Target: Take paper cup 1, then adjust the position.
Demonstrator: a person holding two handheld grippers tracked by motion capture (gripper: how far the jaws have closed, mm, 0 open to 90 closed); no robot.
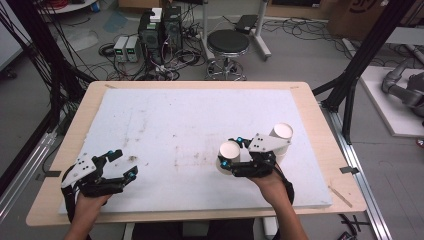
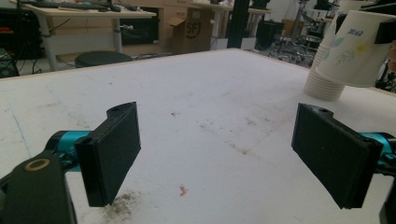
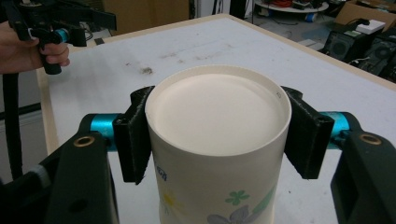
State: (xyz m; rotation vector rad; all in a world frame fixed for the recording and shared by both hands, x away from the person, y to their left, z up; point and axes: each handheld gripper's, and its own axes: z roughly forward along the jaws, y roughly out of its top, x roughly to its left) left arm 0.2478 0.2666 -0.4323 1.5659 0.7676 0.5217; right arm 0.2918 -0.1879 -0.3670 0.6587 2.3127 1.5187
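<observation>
We see the paper cup [image 3: 217, 140] upside down at the centre of the right gripper view, its flat base facing up, and right of centre in the high view. The right gripper [image 1: 235, 152] clamps it, a black pad pressed on each side. Just to its upper right stands a stack of cups [image 1: 281, 136] on the white board [image 1: 190, 120]. At lower left, the left gripper [image 1: 122, 164] holds its jaws wide with nothing between them.

The paper cup [image 3: 219, 154] is cream with green and yellow flowers. The surface [image 1: 190, 120] is white with brown stains; its rim is light wood. The jaws are black.
</observation>
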